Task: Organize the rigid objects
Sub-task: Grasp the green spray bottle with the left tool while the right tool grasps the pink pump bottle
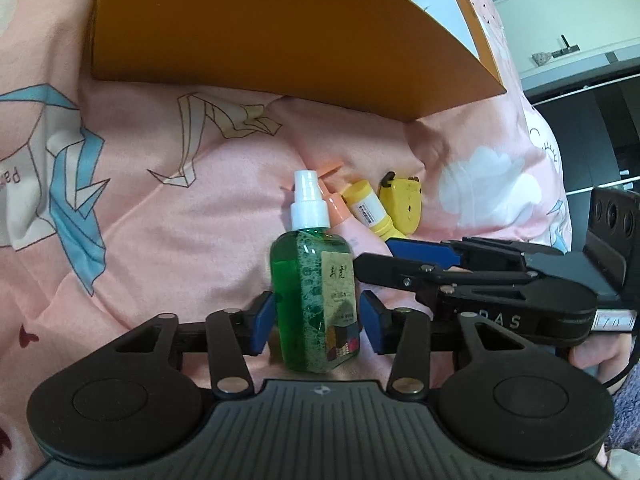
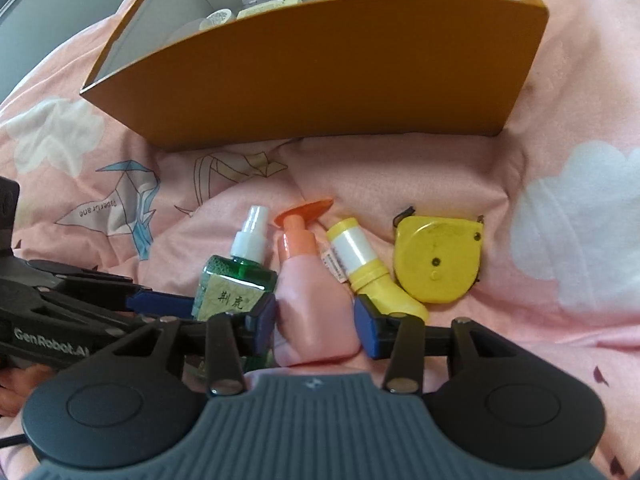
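Left wrist view: green spray bottle stands between pads of left gripper, small gaps each side, not pinched. Right gripper spread around pink bottle. Orange box behind, bare pink blanket left.

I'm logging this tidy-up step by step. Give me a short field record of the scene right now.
surface: pink printed bedding
container: orange box, some items already inside
left gripper: around green spray bottle
right gripper: around pink bottle
still loose: yellow tube, yellow tape measure
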Motion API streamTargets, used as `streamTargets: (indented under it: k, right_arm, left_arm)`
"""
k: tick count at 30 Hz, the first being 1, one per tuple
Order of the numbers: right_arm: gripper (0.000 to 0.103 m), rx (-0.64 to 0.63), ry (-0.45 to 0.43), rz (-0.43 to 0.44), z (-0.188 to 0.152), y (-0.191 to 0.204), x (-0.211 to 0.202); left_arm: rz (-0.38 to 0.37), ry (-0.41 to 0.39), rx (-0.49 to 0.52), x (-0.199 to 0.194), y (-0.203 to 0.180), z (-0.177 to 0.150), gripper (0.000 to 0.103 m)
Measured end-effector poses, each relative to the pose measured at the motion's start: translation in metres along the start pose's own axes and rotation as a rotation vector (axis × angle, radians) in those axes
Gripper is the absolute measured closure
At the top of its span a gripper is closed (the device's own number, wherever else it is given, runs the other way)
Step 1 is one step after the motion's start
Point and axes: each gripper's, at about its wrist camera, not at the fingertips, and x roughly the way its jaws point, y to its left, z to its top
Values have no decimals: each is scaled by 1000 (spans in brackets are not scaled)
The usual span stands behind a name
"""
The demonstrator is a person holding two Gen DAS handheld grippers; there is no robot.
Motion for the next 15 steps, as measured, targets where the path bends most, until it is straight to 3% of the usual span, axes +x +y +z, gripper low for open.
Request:
streamTargets:
  k: [6,10,15]
  right_arm:
    - [61,58,13,52,-5,-13,-5]
    - [61,117,19,83,-7,-23,-1]
    - [53,128,18,87,-5,-25,6]
  left_arm:
    - [-27,-47,44,-8,-8,1,55]
    - [16,-29,63,1,-12,4,57]
    - [25,-12,-24,16,2,12,54]
